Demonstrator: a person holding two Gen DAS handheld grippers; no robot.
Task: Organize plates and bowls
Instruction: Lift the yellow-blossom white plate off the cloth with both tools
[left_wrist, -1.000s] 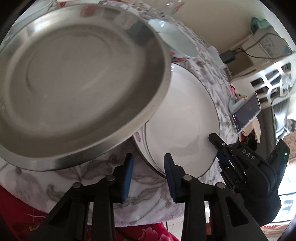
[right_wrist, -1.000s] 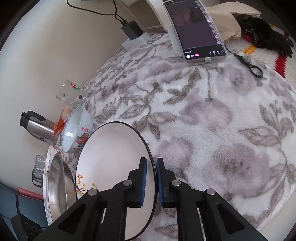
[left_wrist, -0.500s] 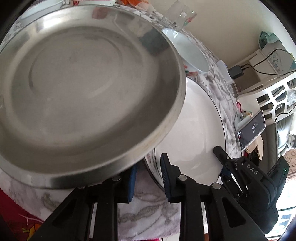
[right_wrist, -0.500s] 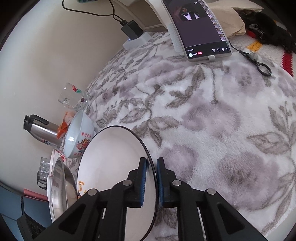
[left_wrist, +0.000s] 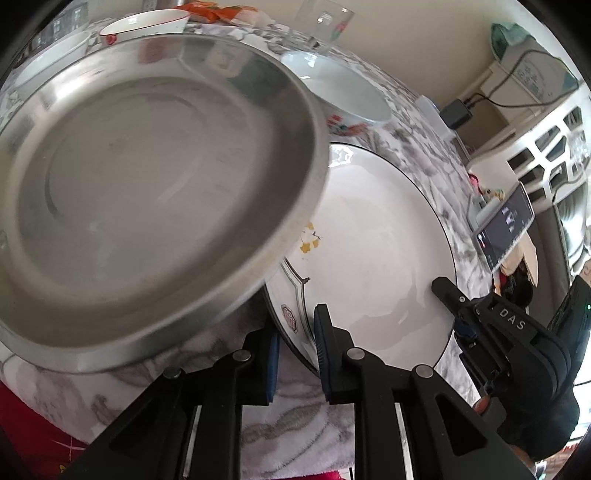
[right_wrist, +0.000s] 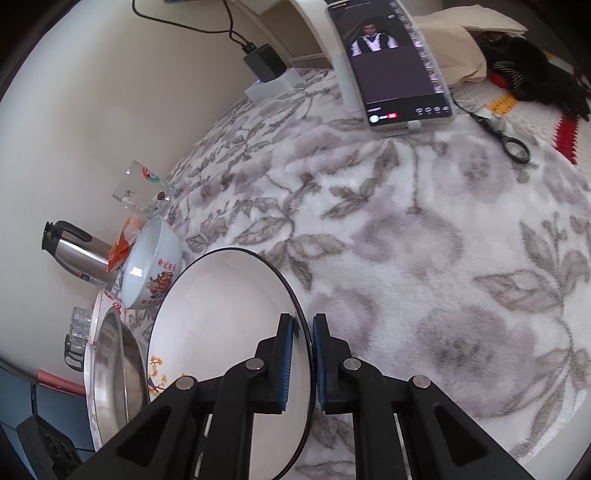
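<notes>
Both wrist views sit close over the tabletop (right_wrist: 406, 229), facing opposite ways, sharing the white plate (left_wrist: 376, 258) (right_wrist: 221, 314).

One steel plate (left_wrist: 147, 199) fills the space ahead and left of the left gripper (left_wrist: 295, 347). White plates number two: one black-rimmed plate (right_wrist: 221, 314) ahead of the right gripper (right_wrist: 303, 354), and another (left_wrist: 288, 317) beneath it with a grey line border. Bowls come to three: one flower-printed bowl (right_wrist: 151, 266), one red-rimmed bowl (left_wrist: 144, 26), and one pale bowl (left_wrist: 48, 62) far left. One drinking glass (right_wrist: 136, 181), one steel flask (right_wrist: 74, 251), one phone (right_wrist: 391, 62), one pair of scissors (right_wrist: 502, 133).
</notes>
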